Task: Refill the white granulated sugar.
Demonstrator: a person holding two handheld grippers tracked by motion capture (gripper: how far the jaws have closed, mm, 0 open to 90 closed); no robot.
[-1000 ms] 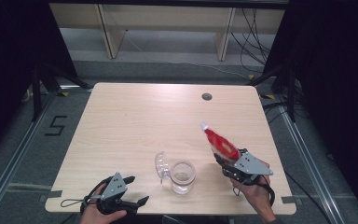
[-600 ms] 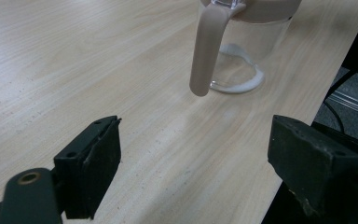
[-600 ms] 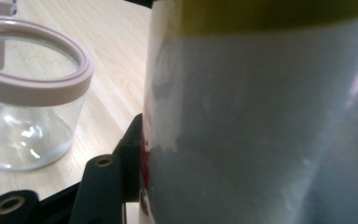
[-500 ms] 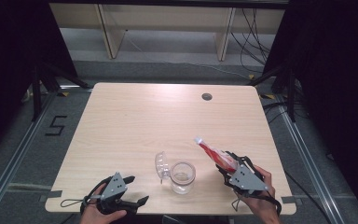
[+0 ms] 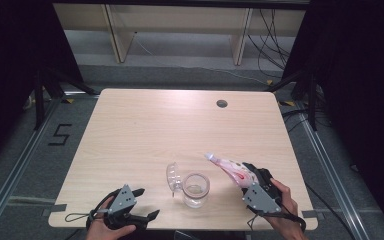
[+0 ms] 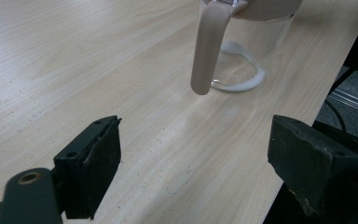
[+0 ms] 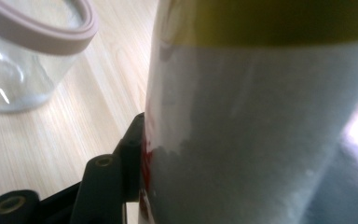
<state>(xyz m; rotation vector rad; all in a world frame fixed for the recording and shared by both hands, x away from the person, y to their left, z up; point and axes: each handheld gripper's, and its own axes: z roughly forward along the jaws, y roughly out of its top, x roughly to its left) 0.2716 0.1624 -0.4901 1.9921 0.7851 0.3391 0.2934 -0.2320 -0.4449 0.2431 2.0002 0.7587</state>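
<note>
The right gripper (image 5: 241, 176), held in a hand at the desk's near right corner, has its fingers (image 7: 121, 154) clamped on a pouch (image 5: 228, 169) with white, red and yellow on it; in the right gripper view one black finger presses against the pouch's side, where white powder shows through the lower part below a yellow band. The pouch lies slanted, its narrow clear end pointing up and left toward a glass jar (image 5: 196, 189) that stands upright just beside it, near the desk's front edge. The jar has a pale ring around its mouth, and its hinged clear lid (image 5: 173, 176) hangs open on the far left side of it. The left gripper (image 5: 147, 216) sits at the near left of the desk (image 5: 145, 130), its fingers (image 6: 93, 158) spread wide with nothing between them; in the left gripper view the jar (image 6: 242, 42) stands ahead of them, apart, with the lid's pale clasp (image 6: 208, 46) hanging down in front.
</note>
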